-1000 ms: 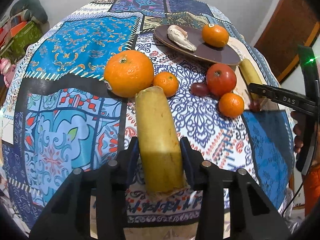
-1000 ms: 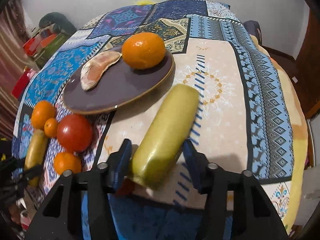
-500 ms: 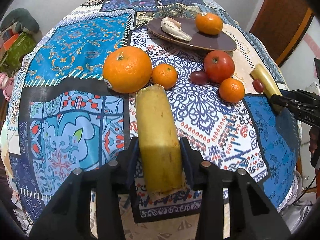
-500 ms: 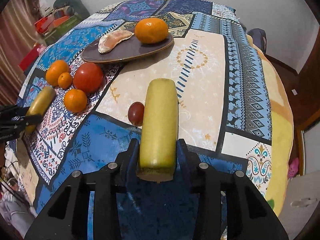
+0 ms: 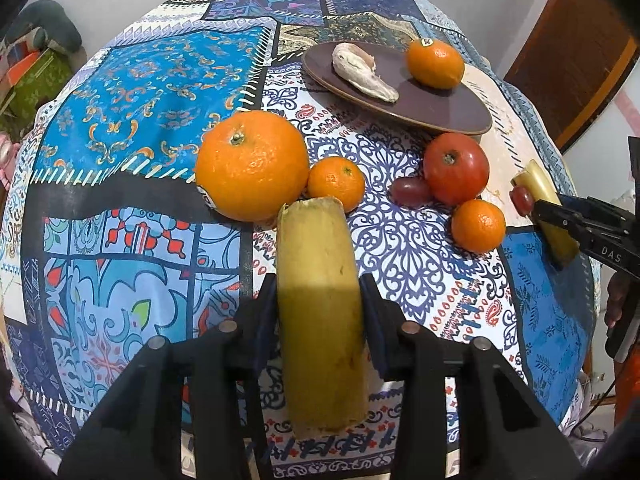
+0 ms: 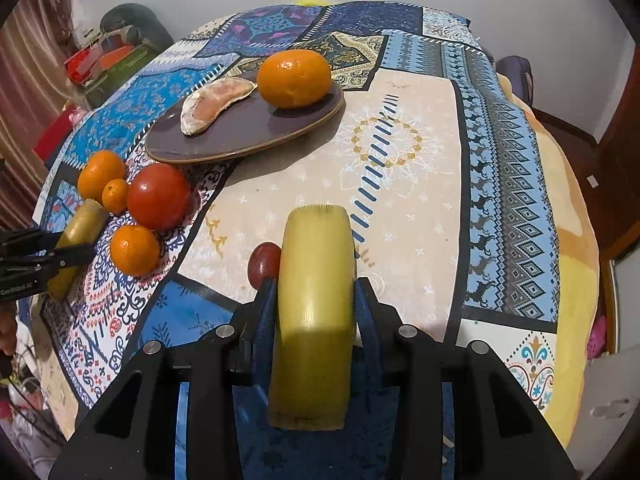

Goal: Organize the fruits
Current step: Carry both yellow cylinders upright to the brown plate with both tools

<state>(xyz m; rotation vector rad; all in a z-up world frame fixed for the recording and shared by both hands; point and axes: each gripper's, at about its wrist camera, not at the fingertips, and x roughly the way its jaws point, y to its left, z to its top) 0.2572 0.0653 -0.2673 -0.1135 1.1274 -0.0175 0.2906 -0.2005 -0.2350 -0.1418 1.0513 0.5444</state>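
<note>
Our left gripper [image 5: 320, 304] is clenched on a yellow-green cut stalk piece [image 5: 322, 312], one jaw pressed to each side of it, and the piece points away from us toward twelve o'clock. Its far end comes close to the large orange [image 5: 252, 164] and to the small mandarin [image 5: 336, 182], which touch each other; we cannot tell if the piece touches them. At about two o'clock from this piece we see a red tomato [image 5: 456, 168], with a dark grape [image 5: 410, 191] just beside it on the left and another mandarin [image 5: 478, 225] in front of it.

Our right gripper [image 6: 314, 312] is also clenched, on a second stalk piece [image 6: 314, 312] of the same kind, which also points to twelve o'clock. A second grape [image 6: 262, 262] lies just at the left side of this piece, near ten o'clock from the jaws.

The brown plate [image 6: 240, 136] stands further away, at eleven o'clock in the right wrist view. It holds an orange with a sticker [image 5: 435, 63] and a peeled pale citrus segment [image 6: 214, 104], which lie near each other on it.

All is on the patchwork cloth [image 5: 136, 92] that covers the table. In the left wrist view, the right gripper with its piece shows at three o'clock, well apart from the left one.
</note>
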